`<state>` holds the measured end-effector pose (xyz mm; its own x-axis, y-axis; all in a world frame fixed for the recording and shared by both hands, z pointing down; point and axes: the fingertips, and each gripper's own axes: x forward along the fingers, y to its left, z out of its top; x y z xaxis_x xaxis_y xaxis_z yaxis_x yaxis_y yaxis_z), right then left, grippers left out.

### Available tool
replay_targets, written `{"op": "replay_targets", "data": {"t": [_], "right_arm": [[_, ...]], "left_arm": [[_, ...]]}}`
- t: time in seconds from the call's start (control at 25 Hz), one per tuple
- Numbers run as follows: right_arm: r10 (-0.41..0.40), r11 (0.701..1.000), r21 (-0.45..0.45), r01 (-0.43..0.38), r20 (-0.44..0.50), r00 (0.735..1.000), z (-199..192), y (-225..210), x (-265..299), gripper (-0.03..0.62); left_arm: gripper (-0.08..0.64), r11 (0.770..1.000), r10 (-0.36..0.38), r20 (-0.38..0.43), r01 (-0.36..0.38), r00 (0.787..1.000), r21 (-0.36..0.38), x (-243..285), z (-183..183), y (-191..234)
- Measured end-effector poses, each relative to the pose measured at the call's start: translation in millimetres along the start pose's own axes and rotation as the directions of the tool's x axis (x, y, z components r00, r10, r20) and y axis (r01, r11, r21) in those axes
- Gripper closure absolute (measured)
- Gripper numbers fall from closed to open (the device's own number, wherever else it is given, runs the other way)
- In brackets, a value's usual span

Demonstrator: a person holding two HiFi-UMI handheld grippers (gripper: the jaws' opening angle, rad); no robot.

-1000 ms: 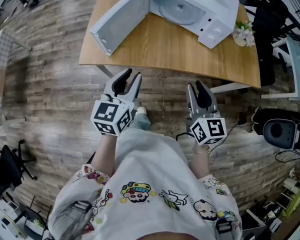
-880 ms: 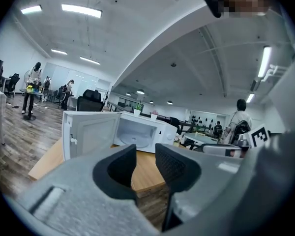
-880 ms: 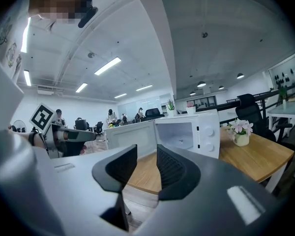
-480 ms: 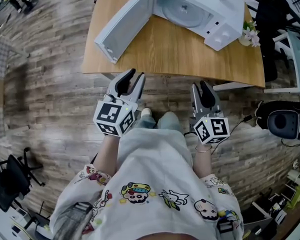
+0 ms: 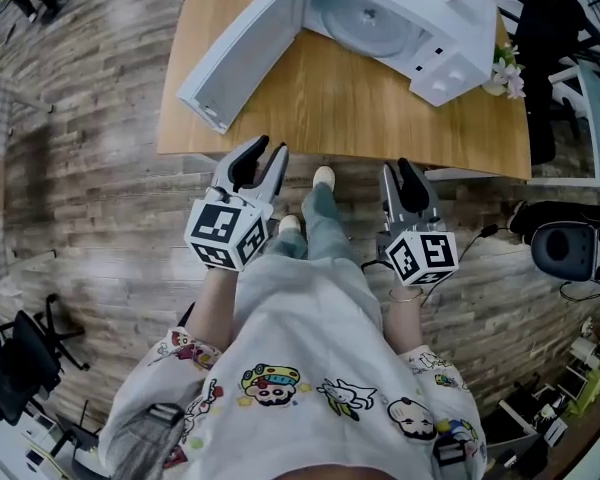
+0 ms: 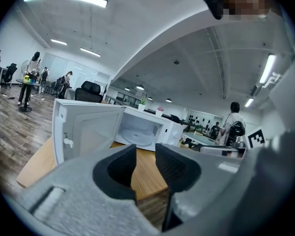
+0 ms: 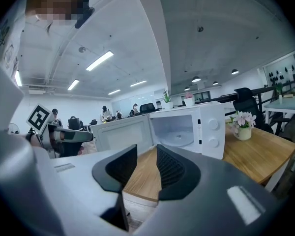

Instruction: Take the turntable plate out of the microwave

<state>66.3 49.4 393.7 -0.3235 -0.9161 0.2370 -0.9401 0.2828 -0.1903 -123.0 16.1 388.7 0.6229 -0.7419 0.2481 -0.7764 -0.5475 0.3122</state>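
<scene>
The white microwave [image 5: 420,28] stands at the far side of the wooden table [image 5: 350,103], its door [image 5: 242,53] swung wide open to the left. The glass turntable plate [image 5: 365,23] lies flat inside the cavity; it also shows as a pale disc, the plate [image 6: 136,137] and the plate [image 7: 178,140], in both gripper views. My left gripper [image 5: 262,155] and right gripper [image 5: 400,174] hover over the floor just short of the table's near edge, pointing at the microwave. In the gripper views the left gripper [image 6: 146,156] and right gripper [image 7: 147,161] each stand open with nothing between the pads.
A small pot of pale flowers [image 5: 505,73] sits on the table right of the microwave. Black office chairs [image 5: 570,248] and cables crowd the floor at the right. People stand far off in the room. My own legs and feet [image 5: 320,193] are below the table edge.
Both grippers have drifted forward toward the table's near edge and the microwave looks a little closer. One foot has stepped forward. The jaws kept the same gap.
</scene>
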Motion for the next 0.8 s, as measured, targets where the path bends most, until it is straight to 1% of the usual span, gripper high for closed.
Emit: {"op": "replay_targets", "data": {"t": [0.36, 0.6, 0.8], "right_arm": [[0.016, 1.000, 0.000, -0.016, -0.016, 1.000, 24, -44, 67, 0.472], [0.067, 0.998, -0.018, -0.067, -0.015, 0.998, 51, -69, 119, 0.472], [0.108, 0.994, -0.026, -0.109, -0.022, 0.994, 68, -84, 151, 0.472]], "left_arm": [[0.446, 1.000, -0.002, 0.007, 0.002, 1.000, 0.002, 74, 31, 19], [0.446, 1.000, 0.003, 0.022, -0.003, 1.000, 0.010, 130, 59, 27], [0.446, 1.000, 0.023, 0.028, -0.023, 0.999, 0.008, 163, 79, 34]]}}
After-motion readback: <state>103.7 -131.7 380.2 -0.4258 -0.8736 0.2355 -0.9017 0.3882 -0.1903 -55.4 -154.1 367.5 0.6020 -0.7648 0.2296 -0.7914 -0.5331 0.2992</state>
